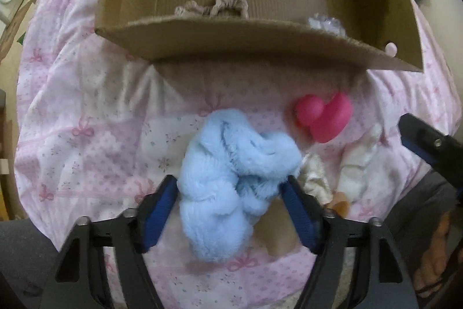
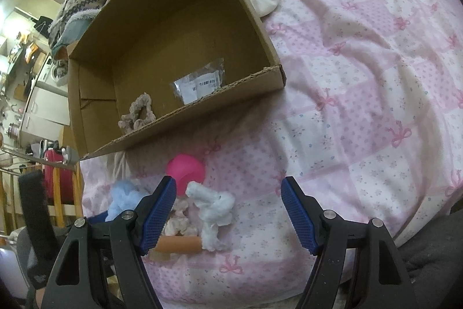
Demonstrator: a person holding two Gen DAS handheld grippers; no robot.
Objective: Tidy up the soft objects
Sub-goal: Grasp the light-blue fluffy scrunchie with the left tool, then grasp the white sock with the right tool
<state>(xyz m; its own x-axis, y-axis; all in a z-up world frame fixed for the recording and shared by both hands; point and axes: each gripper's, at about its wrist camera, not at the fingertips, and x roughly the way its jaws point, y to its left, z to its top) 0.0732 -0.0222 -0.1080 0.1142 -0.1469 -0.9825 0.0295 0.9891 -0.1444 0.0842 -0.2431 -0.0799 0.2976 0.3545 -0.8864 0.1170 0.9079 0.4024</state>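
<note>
The left tool point(image 1: 231, 187) pointed steeply down, its blue pads set on either side of a fluffy blue soft piece point(image 1: 231, 178), touching its fur at both edges without clearly squeezing it. The right tool point(image 2: 228, 193) tilted down too, its jaws spread wide with nothing gripped between them.

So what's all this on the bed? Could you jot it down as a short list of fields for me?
surface: pink bow-print bedspread
container: open cardboard box
in box: beige scrunchie, clear plastic packet
left hand-held gripper: pads on either side of the fluffy light-blue item, contact unclear
right hand-held gripper: open, nothing gripped
loose on bedspread: pink rubber duck, fluffy white item, orange-tan cylinder
</note>
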